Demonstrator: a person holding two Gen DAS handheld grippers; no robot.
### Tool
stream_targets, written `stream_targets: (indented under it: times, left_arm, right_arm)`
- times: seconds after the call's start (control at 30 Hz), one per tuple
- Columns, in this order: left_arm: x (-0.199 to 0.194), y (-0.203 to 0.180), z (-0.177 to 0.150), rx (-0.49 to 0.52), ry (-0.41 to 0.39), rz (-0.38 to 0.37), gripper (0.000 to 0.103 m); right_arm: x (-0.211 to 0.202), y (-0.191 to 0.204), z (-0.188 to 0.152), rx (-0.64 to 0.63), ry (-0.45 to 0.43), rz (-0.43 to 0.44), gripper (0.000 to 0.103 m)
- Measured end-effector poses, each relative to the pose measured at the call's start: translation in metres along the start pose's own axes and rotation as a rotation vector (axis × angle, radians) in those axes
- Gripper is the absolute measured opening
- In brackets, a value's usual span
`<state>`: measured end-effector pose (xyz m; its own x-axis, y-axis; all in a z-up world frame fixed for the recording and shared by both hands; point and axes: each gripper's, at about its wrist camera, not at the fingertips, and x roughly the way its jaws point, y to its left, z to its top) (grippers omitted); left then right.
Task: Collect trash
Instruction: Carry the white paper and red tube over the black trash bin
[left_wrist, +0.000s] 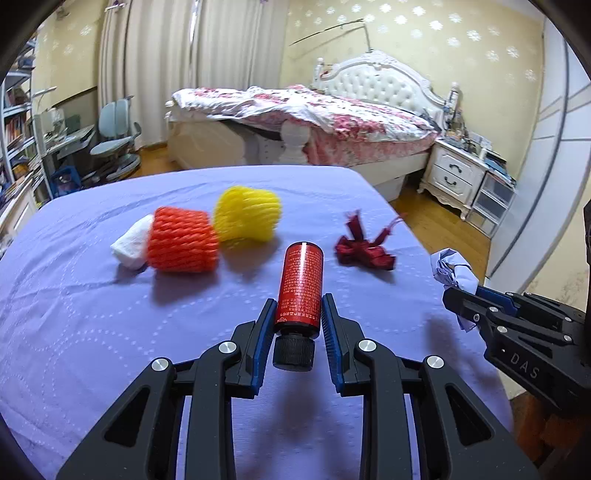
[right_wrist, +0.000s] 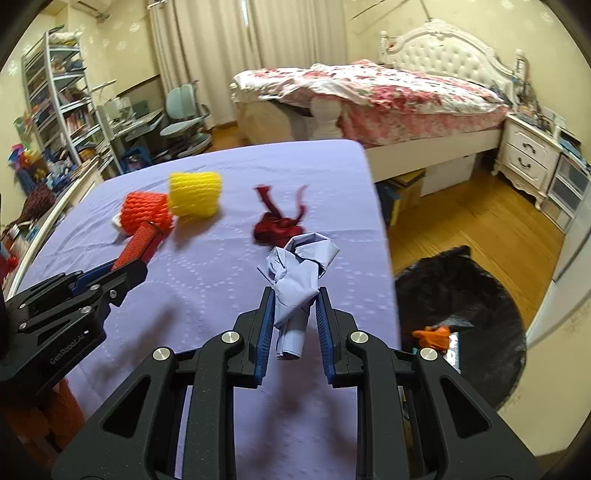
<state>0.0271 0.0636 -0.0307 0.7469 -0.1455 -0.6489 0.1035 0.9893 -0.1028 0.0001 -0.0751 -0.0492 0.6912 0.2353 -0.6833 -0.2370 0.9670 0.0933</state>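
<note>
My left gripper (left_wrist: 297, 306) is shut on a red bottle (left_wrist: 300, 288) with a black cap and holds it above the purple tablecloth (left_wrist: 92, 332). My right gripper (right_wrist: 295, 299) is shut on a crumpled pale blue paper wad (right_wrist: 299, 269), also held above the cloth. The wad also shows at the right in the left wrist view (left_wrist: 452, 271), and the red bottle at the left in the right wrist view (right_wrist: 142, 243). On the cloth lie an orange foam net (left_wrist: 181, 240), a yellow foam net (left_wrist: 245, 214), a white tissue (left_wrist: 131, 245) and a dark red ribbon scrap (left_wrist: 364, 247).
A black trash bag (right_wrist: 472, 306) stands open on the wooden floor right of the table, with orange trash (right_wrist: 432, 334) inside. A bed (right_wrist: 388, 96), a nightstand (right_wrist: 524, 155), a desk chair (right_wrist: 184, 118) and shelves (right_wrist: 55, 103) stand beyond the table.
</note>
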Motion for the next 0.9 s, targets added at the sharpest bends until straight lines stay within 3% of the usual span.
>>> stream_targets:
  times: [0.43, 0.9]
  left_arm:
    - [0.023, -0.092, 0.016, 0.116, -0.007, -0.145, 0.028]
    - [0.061, -0.162, 0.016, 0.220, 0.034, -0.184, 0.028]
  right_arm:
    - [-0.028, -0.089, -0.011, 0.121, -0.056, -0.162, 0.022]
    - [-0.022, -0.156, -0.020, 0.217, -0.052, -0.210, 0.022]
